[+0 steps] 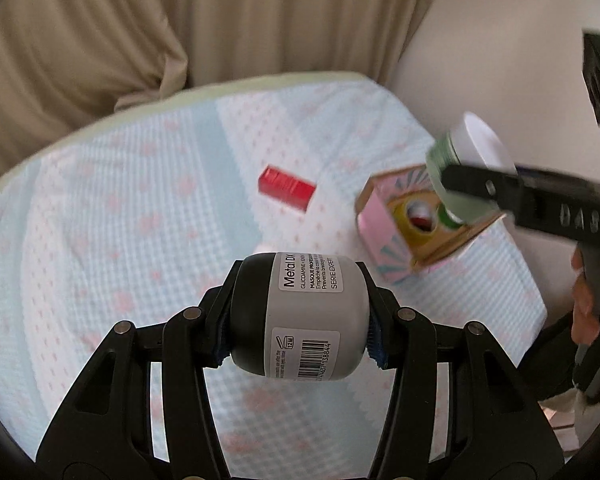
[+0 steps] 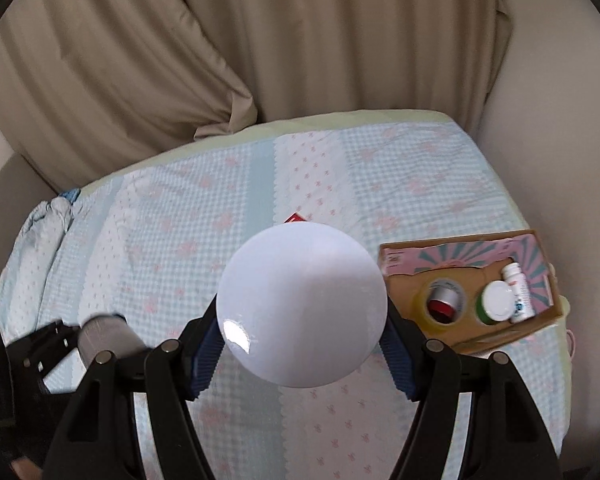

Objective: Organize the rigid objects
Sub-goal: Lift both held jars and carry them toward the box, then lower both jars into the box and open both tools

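My left gripper (image 1: 300,300) is shut on a grey and black jar (image 1: 306,320), which lies sideways between the blue pads above the bed. At the right of the left wrist view my right gripper (image 1: 456,178) is shut on a green jar (image 1: 440,160) with a white lid. In the right wrist view that white lid (image 2: 300,304) faces the camera between the fingers of the right gripper (image 2: 302,340). The left gripper (image 2: 60,340) and its grey jar (image 2: 104,336) show at the lower left there. A red box (image 1: 286,188) lies on the bed cover.
An open pink cardboard box (image 2: 452,254) on the bed's right side holds a tape roll (image 2: 422,308), a second green jar (image 2: 496,300) and a white bottle (image 2: 518,292). The checked bed cover (image 2: 180,240) ends at beige curtains (image 2: 260,60). A hand (image 1: 588,300) holds the right gripper's handle.
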Tool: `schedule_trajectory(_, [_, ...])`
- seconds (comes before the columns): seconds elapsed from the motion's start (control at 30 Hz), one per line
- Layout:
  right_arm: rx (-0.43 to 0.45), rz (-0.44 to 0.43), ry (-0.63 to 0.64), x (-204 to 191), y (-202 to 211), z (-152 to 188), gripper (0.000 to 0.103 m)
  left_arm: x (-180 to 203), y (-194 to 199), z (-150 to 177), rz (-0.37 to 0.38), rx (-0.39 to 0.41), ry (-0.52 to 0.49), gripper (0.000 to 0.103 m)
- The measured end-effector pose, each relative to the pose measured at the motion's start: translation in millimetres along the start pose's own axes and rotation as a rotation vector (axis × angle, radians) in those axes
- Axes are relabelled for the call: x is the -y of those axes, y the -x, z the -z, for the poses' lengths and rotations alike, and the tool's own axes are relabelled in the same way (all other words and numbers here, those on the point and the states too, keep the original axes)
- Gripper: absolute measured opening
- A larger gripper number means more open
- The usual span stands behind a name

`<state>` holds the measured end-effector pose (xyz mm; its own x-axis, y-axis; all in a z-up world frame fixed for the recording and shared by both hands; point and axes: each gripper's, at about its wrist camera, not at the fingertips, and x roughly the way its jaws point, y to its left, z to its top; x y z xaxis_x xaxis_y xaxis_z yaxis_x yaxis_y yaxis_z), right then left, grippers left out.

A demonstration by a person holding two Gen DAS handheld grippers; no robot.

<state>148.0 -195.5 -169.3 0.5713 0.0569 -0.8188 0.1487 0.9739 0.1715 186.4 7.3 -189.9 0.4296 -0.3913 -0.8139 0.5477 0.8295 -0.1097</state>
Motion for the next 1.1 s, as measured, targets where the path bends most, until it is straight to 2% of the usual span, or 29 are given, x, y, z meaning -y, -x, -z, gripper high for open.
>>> schedule_trajectory(0.23, [0.002,0.007,-0.043,69.5,38.6,-1.0,0.066,57.7,2.6,-47.9,0.020,0.032,0.011,0.048])
schedule_trajectory(0.53, [-0.038,0.069,-0.069,199.8,49.9,-5.9,0.066,149.4,-52.4,-83.4,0.063,0.010,0.078,0.048])
schedule_trajectory(0.77, [-0.072,0.072,-0.090,274.7,28.1,-20.0,0.066,202.2,-115.7,-86.9,0.058,-0.054,0.115,0.048])
schedule_trajectory(1.1, [-0.168,0.001,-0.115,328.1,-53.7,-34.2,0.066,254.6,-211.6,-81.7,0.039,-0.185,0.070,0.048])
